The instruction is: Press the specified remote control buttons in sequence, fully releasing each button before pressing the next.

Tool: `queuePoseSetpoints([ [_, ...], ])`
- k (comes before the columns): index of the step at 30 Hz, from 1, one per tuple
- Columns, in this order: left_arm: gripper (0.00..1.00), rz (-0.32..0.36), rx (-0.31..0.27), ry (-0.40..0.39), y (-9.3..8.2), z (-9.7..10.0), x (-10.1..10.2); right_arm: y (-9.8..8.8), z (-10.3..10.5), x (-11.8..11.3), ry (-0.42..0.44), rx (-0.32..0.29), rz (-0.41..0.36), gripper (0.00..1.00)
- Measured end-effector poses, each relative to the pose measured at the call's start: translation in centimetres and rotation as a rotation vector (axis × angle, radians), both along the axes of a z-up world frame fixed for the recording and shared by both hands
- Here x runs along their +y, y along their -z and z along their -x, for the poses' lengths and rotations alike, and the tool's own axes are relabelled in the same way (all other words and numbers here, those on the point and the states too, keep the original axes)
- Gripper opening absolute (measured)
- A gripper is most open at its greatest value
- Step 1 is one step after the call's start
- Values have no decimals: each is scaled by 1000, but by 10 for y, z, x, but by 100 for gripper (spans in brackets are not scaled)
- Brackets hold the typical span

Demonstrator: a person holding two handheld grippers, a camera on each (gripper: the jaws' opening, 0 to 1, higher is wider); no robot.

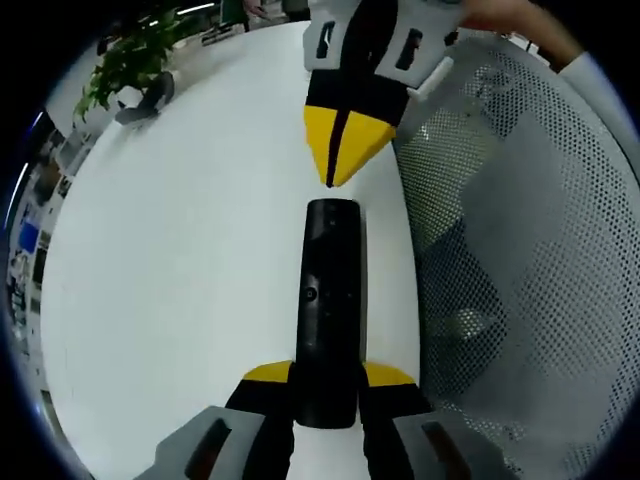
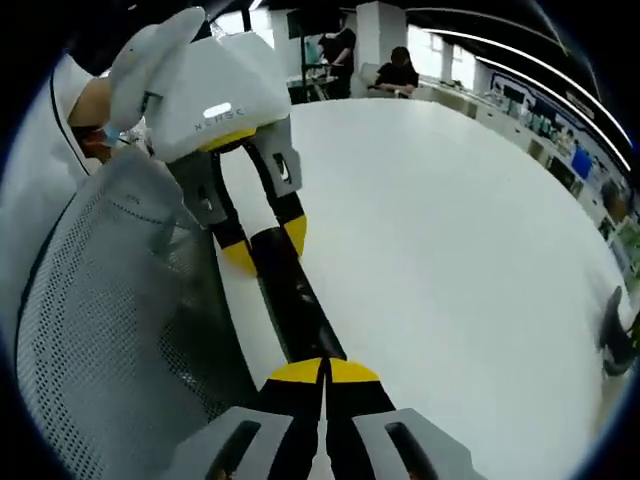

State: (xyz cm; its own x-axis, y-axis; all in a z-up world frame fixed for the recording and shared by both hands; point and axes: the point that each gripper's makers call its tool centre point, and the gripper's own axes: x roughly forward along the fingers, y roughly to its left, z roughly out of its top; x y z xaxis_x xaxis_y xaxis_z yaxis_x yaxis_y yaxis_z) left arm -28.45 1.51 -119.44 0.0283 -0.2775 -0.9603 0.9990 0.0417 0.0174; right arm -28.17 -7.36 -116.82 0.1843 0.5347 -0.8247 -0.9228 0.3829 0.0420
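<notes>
Remote control (image 1: pixel 330 300): black, slim, clamped at its near end between left gripper (image 1: pixel 328 385) jaws, held above white table (image 1: pixel 180 280) | right gripper (image 2: pixel 322 375): jaws closed on nothing, tips meeting at remote's far end | mesh chair (image 1: pixel 520 250): beside both | risk: off-centre press tilts remote in clamp, hitting wrong button.

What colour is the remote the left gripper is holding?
Black. The remote shows best in the left gripper view, clamped between the left gripper's yellow-tipped jaws.
</notes>
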Motion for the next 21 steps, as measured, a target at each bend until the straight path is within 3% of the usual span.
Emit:
queuePoseSetpoints([
  [11,24,22,6,-31,0,-1,1,13,4,2,-128,-1,92,0],
  [16,24,29,6,-26,0,0,1,13,5,3,-167,-30,131,0],
  [21,24,66,4,-29,-1,0,3,14,4,3,-331,-118,288,0],
])
